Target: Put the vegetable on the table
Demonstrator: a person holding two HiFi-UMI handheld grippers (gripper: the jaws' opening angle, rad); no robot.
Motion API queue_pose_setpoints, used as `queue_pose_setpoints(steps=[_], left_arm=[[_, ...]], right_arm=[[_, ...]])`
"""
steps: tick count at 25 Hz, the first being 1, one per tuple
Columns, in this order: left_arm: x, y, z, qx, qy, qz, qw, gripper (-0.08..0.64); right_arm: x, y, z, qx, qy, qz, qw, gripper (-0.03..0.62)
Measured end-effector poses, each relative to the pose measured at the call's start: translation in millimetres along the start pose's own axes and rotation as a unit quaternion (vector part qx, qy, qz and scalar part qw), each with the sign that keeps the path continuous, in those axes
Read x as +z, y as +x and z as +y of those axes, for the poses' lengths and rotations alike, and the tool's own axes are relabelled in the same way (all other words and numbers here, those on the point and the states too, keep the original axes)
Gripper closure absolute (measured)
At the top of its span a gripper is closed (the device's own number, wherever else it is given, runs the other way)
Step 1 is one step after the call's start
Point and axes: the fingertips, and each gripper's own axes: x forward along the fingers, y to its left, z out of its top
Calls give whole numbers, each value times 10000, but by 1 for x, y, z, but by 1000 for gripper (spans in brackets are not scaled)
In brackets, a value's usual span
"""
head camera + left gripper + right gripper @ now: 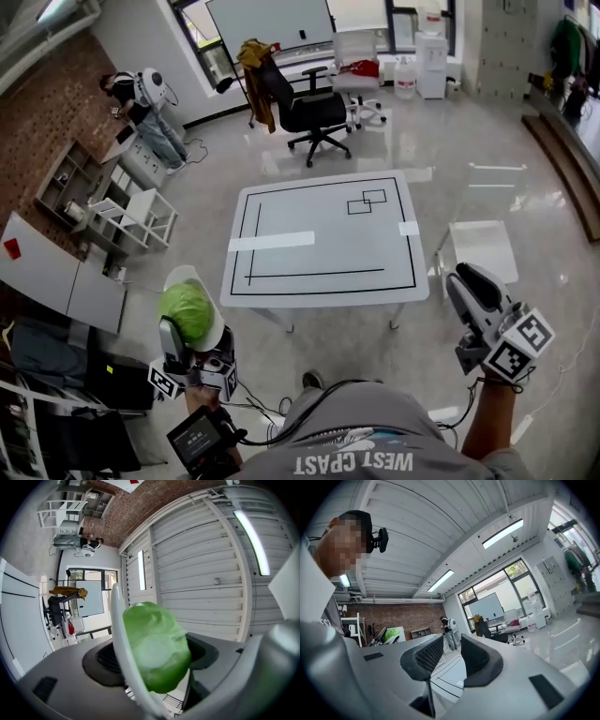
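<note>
A round green vegetable (186,311) is up in the air at the lower left, short of the white table (328,253). My left gripper (192,323) is shut on it. In the left gripper view the vegetable (157,646) fills the gap between the dark pads, with a thin white dish rim (123,653) pinched against its left side. My right gripper (473,286) hovers at the lower right, off the table's near right corner. Its jaws (451,644) stand open by a narrow gap with nothing between them.
The table carries black outline markings and two white tape strips (272,241). A white chair (483,242) stands at its right side, a black office chair (314,112) beyond it. White shelving (122,216) and a person (141,94) are at the far left.
</note>
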Motion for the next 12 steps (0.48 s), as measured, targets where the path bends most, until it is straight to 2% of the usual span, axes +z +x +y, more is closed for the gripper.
queue_pose_setpoints(steps=[6,12], left_arm=[[25,20,30,-110,-91,355,9993,190],[63,34,69,-254,-276,714,9967,190]], right_arm=[[-4,38,15,-123,-31,-139,9998,494],[-7,69,34,-583,-129,-212,9980,494]])
